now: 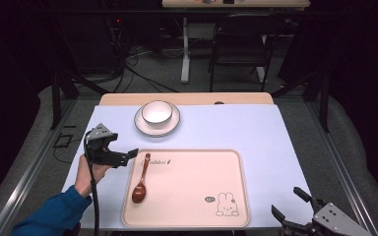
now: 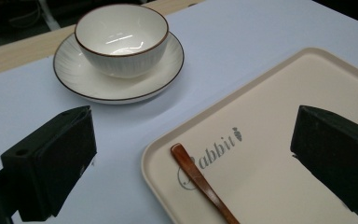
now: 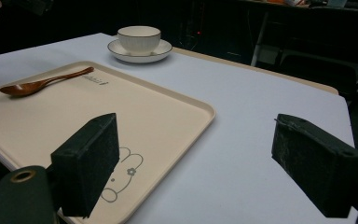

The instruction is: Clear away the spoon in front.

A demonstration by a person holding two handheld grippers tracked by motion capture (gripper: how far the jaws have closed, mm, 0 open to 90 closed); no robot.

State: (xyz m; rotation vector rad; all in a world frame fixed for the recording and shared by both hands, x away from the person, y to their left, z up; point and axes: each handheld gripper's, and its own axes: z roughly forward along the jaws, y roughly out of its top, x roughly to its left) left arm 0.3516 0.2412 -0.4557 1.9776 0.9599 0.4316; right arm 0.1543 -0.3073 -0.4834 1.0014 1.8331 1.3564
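Reading "Rabbit", the tray (image 1: 192,196) carries a spoon (image 1: 141,183) lying lengthwise, bowl nearest the person; both hand-held grippers, left (image 1: 128,157) and right (image 1: 288,204), gape empty.

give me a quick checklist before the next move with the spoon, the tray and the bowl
1. Spoon lies flat on the tray, free of both tools: ok.
2. Left tool open, nothing between its jaws: ok.
3. Right tool open, nothing between its jaws: ok.
4. Bowl upright on its saucer, beyond the tray: ok.
5. Bowl holds nothing: ok.
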